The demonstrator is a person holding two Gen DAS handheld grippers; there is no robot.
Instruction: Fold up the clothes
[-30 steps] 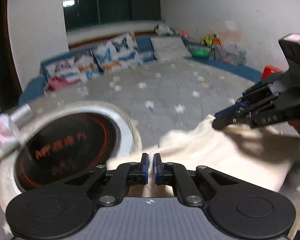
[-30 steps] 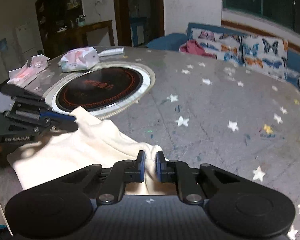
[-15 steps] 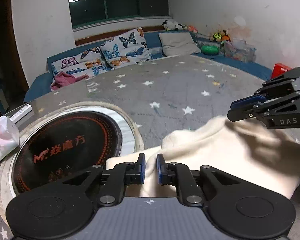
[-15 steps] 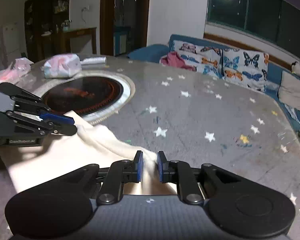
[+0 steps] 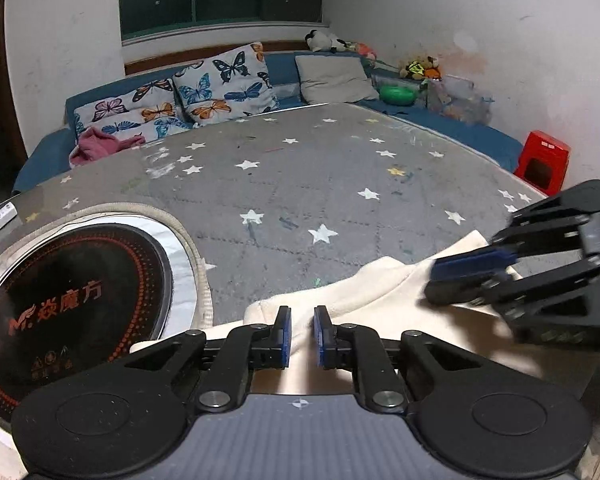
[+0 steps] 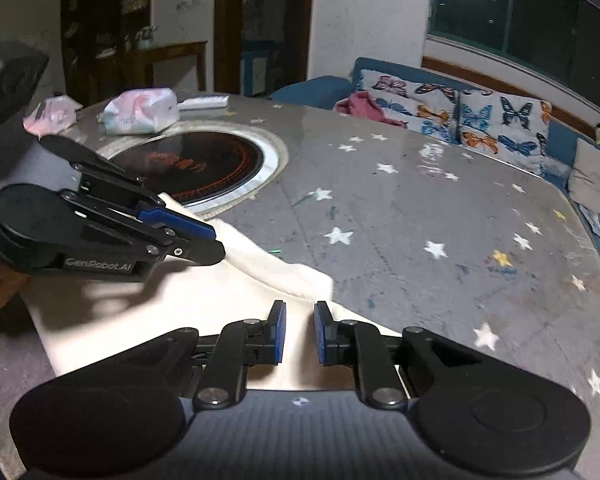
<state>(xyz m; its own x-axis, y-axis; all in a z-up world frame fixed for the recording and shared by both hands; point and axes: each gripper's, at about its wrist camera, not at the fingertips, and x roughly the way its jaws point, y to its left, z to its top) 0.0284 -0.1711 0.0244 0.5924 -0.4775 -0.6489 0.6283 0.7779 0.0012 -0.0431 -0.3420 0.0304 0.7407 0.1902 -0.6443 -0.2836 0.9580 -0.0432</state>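
A cream garment (image 5: 364, 300) lies folded on the grey star-patterned table, also in the right wrist view (image 6: 204, 300). My left gripper (image 5: 300, 334) hovers over its near edge with the jaws slightly apart and nothing between them; it shows in the right wrist view (image 6: 206, 242) at the garment's left corner. My right gripper (image 6: 298, 332) is likewise slightly open above the cloth; it shows in the left wrist view (image 5: 444, 280) over the garment's right end.
A round black induction cooktop (image 5: 72, 304) is set in the table left of the garment, also in the right wrist view (image 6: 196, 168). Tissue packs (image 6: 140, 110) and a remote lie behind it. A sofa with butterfly cushions (image 5: 220, 84) rings the table; a red stool (image 5: 544, 160) stands right.
Both grippers have opened a little and let go of the cream garment, which now lies on the table. Both have drawn back slightly from it.
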